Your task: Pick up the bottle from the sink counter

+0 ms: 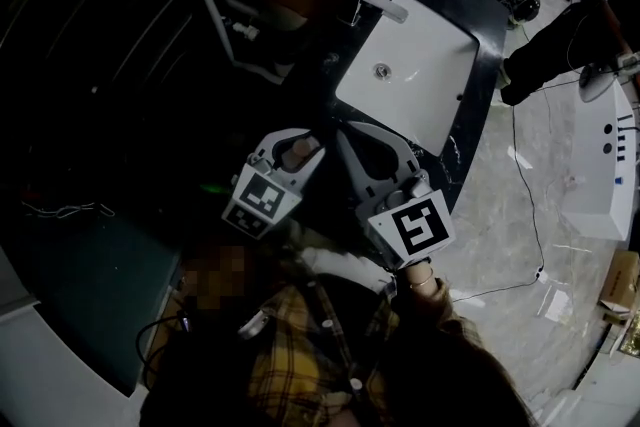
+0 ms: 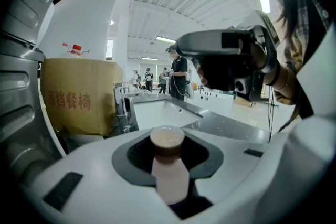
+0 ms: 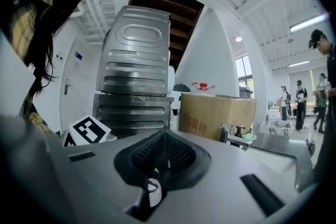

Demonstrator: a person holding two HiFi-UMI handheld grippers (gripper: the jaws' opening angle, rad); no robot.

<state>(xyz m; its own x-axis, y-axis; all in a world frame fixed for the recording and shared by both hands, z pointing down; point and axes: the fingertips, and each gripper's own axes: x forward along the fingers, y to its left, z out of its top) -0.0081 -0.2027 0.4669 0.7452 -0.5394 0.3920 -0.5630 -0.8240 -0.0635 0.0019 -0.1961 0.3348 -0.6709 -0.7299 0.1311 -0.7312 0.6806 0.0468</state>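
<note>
Left gripper point(image 1: 292, 147) clamped the pale, brown-capped bottle point(image 2: 169, 168); its contents could not be determined. Right gripper point(image 3: 164, 153) jaws were closed on nothing.

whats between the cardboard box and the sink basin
A faucet stands between the cardboard box and the sink basin, at the basin's edge; the left gripper view shows it best.

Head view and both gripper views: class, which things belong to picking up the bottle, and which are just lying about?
Job in hand:
bottle, gripped in the jaws of the left gripper
sink counter

Lying about:
cardboard box
tap
</note>
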